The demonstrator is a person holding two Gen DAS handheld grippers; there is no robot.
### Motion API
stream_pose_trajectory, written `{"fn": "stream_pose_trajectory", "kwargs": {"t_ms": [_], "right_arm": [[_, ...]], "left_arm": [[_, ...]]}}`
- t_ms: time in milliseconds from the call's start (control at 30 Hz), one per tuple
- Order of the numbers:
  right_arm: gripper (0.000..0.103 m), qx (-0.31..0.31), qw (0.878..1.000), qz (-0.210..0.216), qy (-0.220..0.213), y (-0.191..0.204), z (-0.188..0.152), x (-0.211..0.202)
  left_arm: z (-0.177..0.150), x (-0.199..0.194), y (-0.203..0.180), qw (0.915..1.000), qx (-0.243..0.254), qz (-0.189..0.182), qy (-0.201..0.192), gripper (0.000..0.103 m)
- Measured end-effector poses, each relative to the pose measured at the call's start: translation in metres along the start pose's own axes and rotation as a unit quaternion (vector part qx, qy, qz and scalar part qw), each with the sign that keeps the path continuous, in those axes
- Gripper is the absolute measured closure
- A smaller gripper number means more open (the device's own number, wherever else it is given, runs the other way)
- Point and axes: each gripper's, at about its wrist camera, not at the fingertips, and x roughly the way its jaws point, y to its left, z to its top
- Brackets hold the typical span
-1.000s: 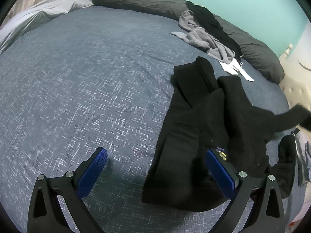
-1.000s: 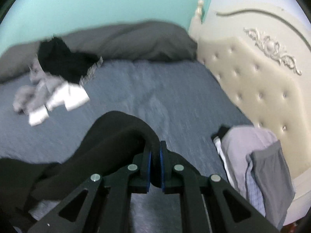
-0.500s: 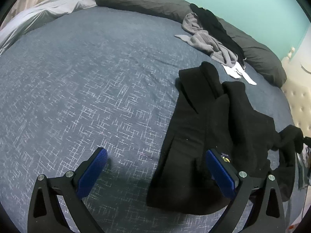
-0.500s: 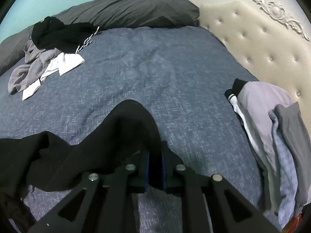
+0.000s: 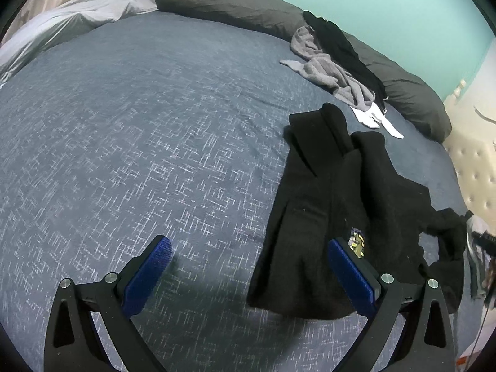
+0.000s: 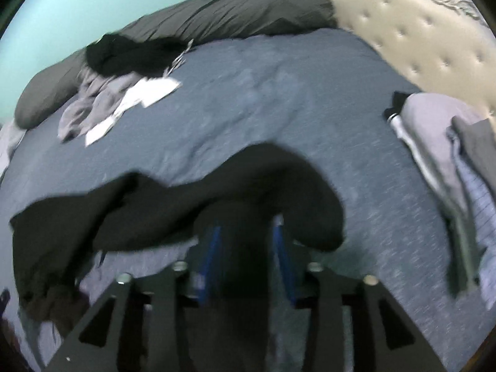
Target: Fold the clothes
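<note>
A black fleece garment (image 5: 325,192) lies spread on the blue-grey bed (image 5: 139,124), right of centre in the left wrist view, with a small badge on its chest. My left gripper (image 5: 248,243) hovers open over the garment's near left edge, its right finger above the cloth, holding nothing. In the blurred right wrist view the garment's black sleeve (image 6: 263,179) lies bunched on the bed. My right gripper (image 6: 246,229) is open, its blue pads (image 6: 214,248) apart with the sleeve's end lying loose between them.
A heap of grey, black and white clothes (image 5: 328,71) lies by the long dark grey pillow (image 5: 232,3). A stack of folded clothes (image 6: 449,155) sits at the right, beside the cream tufted headboard (image 6: 418,31). A white sheet (image 5: 77,21) is bunched far left.
My right gripper, shut on the sleeve before, has opened and the sleeve has dropped onto the bed. The left gripper stayed open and shifted only slightly.
</note>
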Motion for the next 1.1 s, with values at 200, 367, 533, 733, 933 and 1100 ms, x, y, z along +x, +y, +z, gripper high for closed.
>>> {"fn": "stream_pose_trajectory", "kwargs": {"t_ms": [200, 367, 533, 733, 933, 1100], "right_arm": [[0.054, 0.007, 0.998, 0.040, 0.049, -0.006, -0.027, 0.014], [0.054, -0.005, 0.997, 0.044, 0.061, -0.010, -0.044, 0.021], [0.086, 0.008, 0.997, 0.066, 0.050, -0.023, -0.052, 0.027], [0.099, 0.001, 0.997, 0.081, 0.017, -0.030, -0.053, 0.004], [0.100, 0.009, 0.995, 0.093, -0.027, -0.050, -0.051, -0.047], [0.100, 0.026, 0.992, 0.097, -0.072, -0.075, -0.054, -0.097]], "left_arm": [[-0.009, -0.010, -0.001, 0.9999, 0.014, -0.006, 0.004, 0.000], [-0.010, -0.021, -0.004, 0.9997, 0.024, 0.000, 0.003, 0.000], [-0.006, -0.030, -0.007, 0.9994, 0.033, 0.009, 0.008, 0.000], [-0.001, -0.041, -0.013, 0.9987, 0.046, 0.020, 0.010, 0.000], [-0.003, -0.050, -0.024, 0.9983, 0.054, 0.017, 0.011, 0.000], [-0.005, -0.062, -0.036, 0.9979, 0.063, 0.012, 0.008, 0.000]]}}
